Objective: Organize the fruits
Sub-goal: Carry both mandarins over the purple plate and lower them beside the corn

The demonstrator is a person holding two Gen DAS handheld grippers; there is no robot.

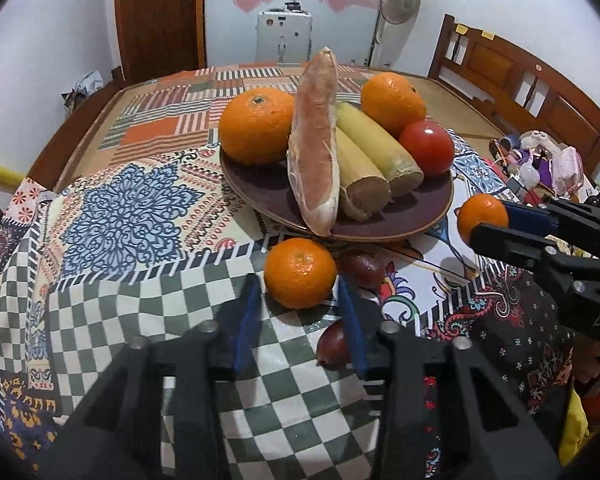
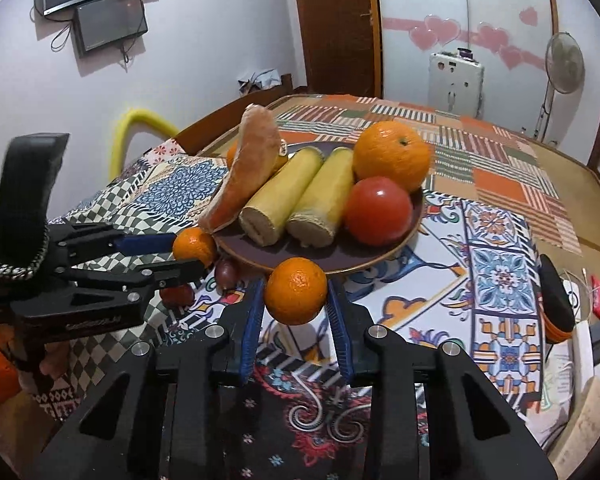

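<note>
Both tongs are going for loose oranges parked right by the plate point(image 1: 440, 204), which makes sense since everything else is already piled on it. The left tongs point(image 1: 300, 308) sit wide open around an orange point(image 1: 300, 273) on the checkered part of the cloth, blue pads on either side but not squeezing it as far as I can tell. The right tongs point(image 2: 296, 308) have another orange point(image 2: 296, 291) between the pads; they look closed on it and it seems lifted off the surface, near the plate rim.

On the plate: two big dimpled oranges, a smooth shiny tomato point(image 2: 378, 210), two pale yellow corn cobs point(image 2: 296, 196) with cut ends, and a long crusty bread loaf point(image 1: 316, 148) leaning across. Two small dark red fruits point(image 1: 334, 344) remain on the patchwork tablecloth point(image 1: 128, 216).
</note>
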